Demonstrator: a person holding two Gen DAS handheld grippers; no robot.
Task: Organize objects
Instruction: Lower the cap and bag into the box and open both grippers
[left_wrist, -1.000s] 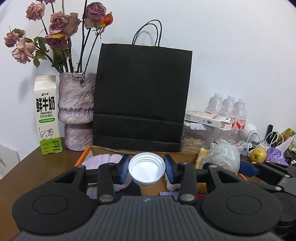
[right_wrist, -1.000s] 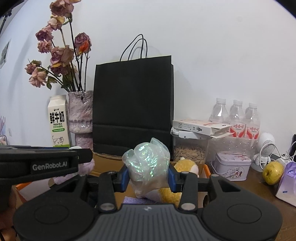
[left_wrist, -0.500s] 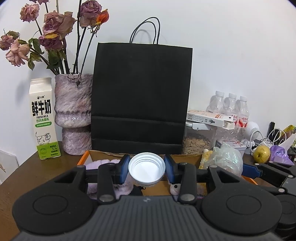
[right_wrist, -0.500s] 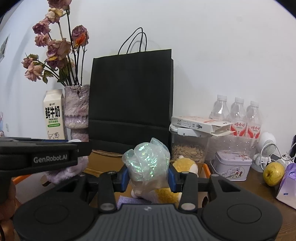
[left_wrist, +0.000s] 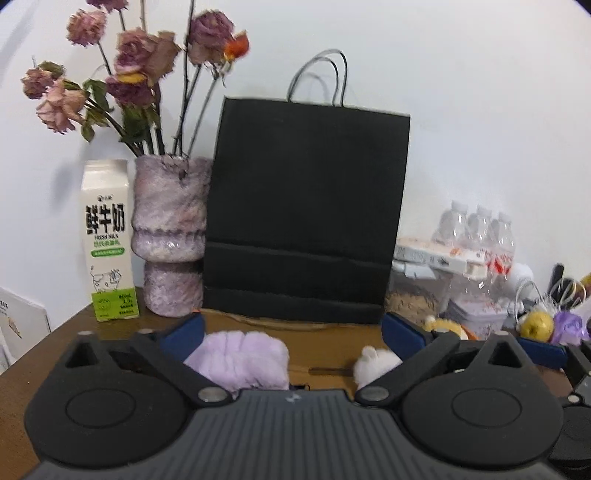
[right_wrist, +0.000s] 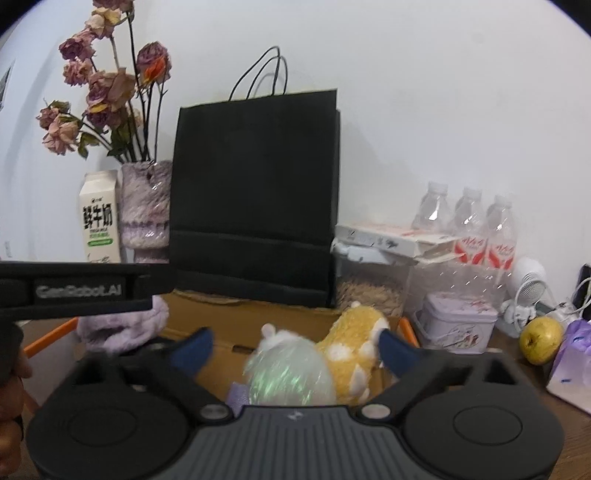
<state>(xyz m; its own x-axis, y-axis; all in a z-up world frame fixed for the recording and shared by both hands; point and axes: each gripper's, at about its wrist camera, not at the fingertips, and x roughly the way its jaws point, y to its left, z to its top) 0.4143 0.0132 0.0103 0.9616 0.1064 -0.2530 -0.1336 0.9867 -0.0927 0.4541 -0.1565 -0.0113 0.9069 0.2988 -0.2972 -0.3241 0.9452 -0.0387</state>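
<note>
Two tools opening at once | left tool (left_wrist: 291, 332) just let go of the white cap, nothing between its jaws now | right tool (right_wrist: 295, 345) spread wide, shiny bag (right_wrist: 288, 373) dropped into cardboard box (right_wrist: 236, 325) lower centre | both drop-offs look done

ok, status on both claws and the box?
Left claw opening, nothing between. Right claw opening, shiny iridescent plastic bag lying loose in the open cardboard box. Black paper bag stands right behind.
</note>
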